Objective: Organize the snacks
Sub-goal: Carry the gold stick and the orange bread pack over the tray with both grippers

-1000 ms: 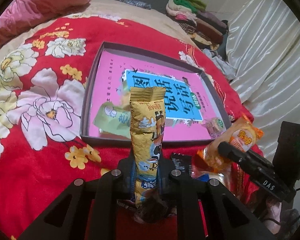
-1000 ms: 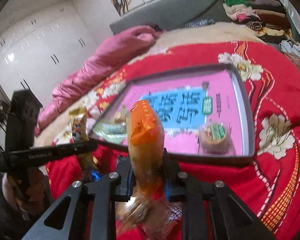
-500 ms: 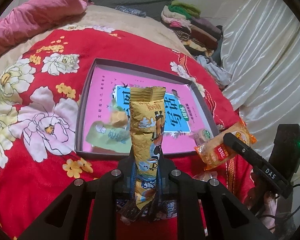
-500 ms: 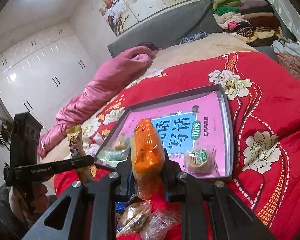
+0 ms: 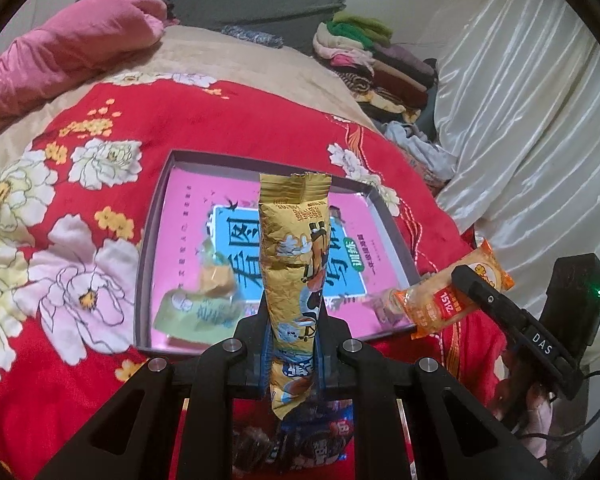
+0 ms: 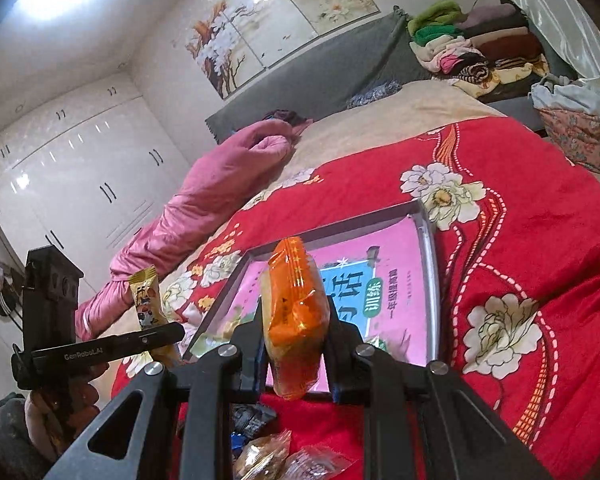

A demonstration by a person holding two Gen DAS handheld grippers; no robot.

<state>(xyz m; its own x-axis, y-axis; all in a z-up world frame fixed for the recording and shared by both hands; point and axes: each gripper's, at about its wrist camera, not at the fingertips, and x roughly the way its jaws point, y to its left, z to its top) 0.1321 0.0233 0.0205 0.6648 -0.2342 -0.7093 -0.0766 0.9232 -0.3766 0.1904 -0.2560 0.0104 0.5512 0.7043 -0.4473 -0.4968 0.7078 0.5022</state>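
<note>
Left gripper (image 5: 294,354) clamped on tall yellow foil snack stick (image 5: 296,280); right gripper (image 6: 294,354) clamped on orange plastic snack packet (image 6: 296,320). Both held above red floral bedspread (image 5: 240,120), short of grey shallow tray (image 5: 156,208), likely for dropping in.

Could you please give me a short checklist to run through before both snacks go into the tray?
1. Left gripper jaws clamped on the yellow snack stick: ok.
2. Right gripper jaws clamped on the orange packet: ok.
3. Free room in the tray: ok, most of the pink floor is bare; only a green packet and a small round snack lie near its front edge.
4. Both snacks over the tray: cannot tell, each hangs near the front edge.
5. Grippers apart from each other: ok, a clear gap shows in both views.
6. Loose snacks left on the red blanket below: not ok, several remain.
</note>
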